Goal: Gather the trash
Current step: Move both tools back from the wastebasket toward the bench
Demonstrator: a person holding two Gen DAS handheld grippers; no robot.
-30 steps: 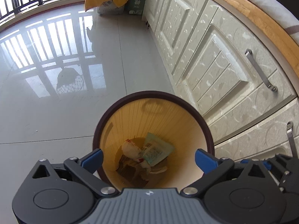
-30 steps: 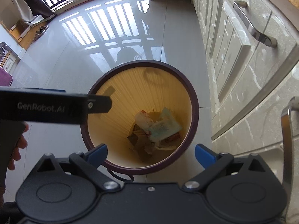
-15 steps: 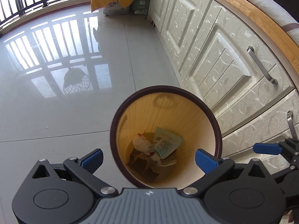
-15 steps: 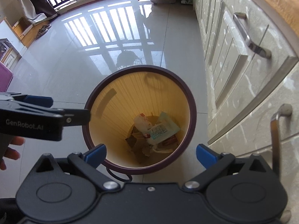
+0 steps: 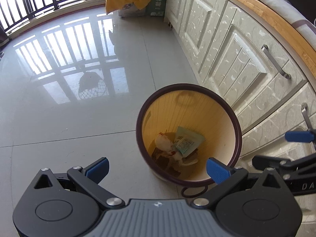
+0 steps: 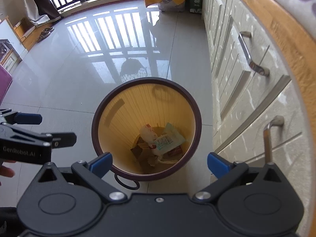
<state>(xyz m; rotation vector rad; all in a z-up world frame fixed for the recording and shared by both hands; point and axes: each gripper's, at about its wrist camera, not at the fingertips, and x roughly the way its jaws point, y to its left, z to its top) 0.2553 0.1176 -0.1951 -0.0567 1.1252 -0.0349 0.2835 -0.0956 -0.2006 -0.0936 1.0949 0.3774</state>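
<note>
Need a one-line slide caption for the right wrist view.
Open right gripper above a bin holding wrappers, cabinets alongside.

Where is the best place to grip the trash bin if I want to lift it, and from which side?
Probably the dark rim of the trash bin, from above, one finger inside and one outside. The wall is thin and the top is open. Take the floor side; cabinets stand close on the other.

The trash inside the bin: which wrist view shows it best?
The right wrist view: it looks almost straight down into the bin, so the wrappers lie unobstructed near centre. The left wrist view shows the same wrappers off-centre and more obliquely, with its own fingertip overlapping the bin's rim.
</note>
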